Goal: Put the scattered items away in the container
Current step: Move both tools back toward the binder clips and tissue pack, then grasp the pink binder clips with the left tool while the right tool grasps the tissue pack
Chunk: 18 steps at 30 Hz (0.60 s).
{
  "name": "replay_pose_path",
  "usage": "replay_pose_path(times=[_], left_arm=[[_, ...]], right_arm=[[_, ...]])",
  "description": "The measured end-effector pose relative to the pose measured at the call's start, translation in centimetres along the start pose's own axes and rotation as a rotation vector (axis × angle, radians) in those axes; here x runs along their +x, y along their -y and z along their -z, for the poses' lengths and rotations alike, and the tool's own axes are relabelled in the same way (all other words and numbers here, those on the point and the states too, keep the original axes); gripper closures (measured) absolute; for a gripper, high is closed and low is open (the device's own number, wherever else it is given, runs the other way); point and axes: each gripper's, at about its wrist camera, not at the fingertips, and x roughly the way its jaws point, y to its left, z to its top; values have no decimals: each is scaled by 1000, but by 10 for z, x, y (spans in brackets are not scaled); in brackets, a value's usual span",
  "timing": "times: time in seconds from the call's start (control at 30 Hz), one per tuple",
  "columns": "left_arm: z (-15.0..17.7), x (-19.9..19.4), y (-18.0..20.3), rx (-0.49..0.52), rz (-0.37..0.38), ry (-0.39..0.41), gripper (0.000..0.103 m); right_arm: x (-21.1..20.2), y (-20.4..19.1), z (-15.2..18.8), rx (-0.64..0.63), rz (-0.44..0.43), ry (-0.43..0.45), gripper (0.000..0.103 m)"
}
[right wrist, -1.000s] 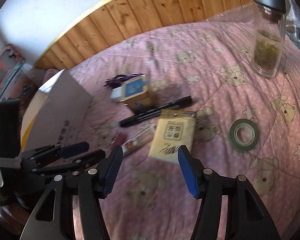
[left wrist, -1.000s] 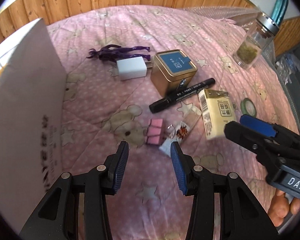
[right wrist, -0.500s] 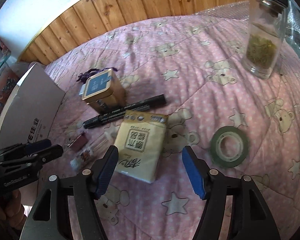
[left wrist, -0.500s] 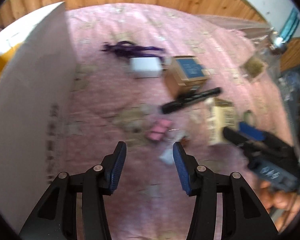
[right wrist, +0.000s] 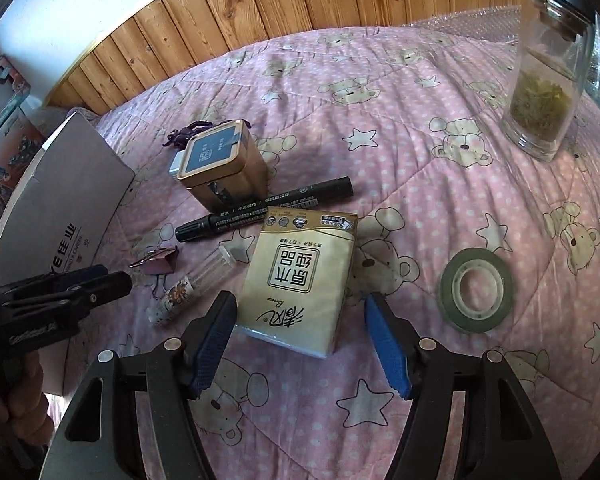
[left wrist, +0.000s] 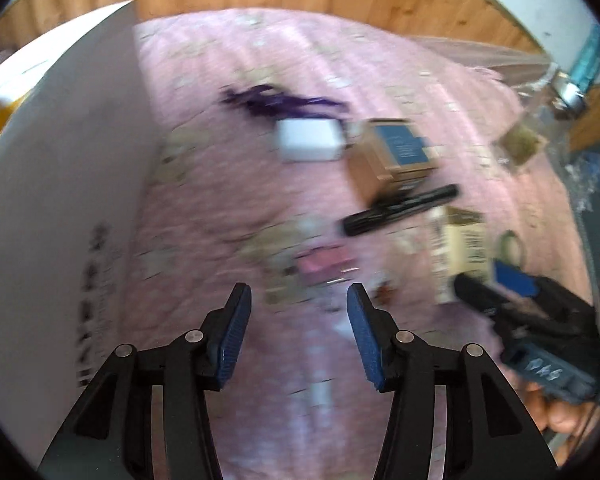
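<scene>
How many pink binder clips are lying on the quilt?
2, as far as shows: both binder clips lie side by side just left of the clear tube, below the black marker. More may be hidden beneath them.

Both wrist views steep down, near quilt (right wrist: 400,160); share marker (right wrist: 264,210), tissue pack (right wrist: 300,280).

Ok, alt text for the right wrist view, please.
The open right gripper hovers over a beige tissue pack lying on a pink teddy-bear quilt. Around it lie a black marker, a gold tin, a tape roll and a binder clip; a white box stands left.
</scene>
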Motion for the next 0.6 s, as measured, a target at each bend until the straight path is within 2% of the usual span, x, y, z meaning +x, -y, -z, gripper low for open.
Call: replay_pose_path(times=[0.1,0.17,0.23,0.3,0.37,0.6], left_arm=[[-6,13,9,-7,-6,-7,49],[-9,27,9,-24,-48,-14,49],[-12,33,12,-25,-72,31,49],[-11,35,17,2,-112,56,52],[-8,35,18,18,-147,71,62],[-1,33,16,36,-128,96,59]], right_arm=[[3,2,0,6,-6,-1,36],[5,2,0,6,-8,-3,36],[5,0,1,0,-7,-1,36],[4,-1,2,-12,-6,-3,36],[5,-2,3,-25,-3,1,37],[12,-6,0,-47,15,14,37]])
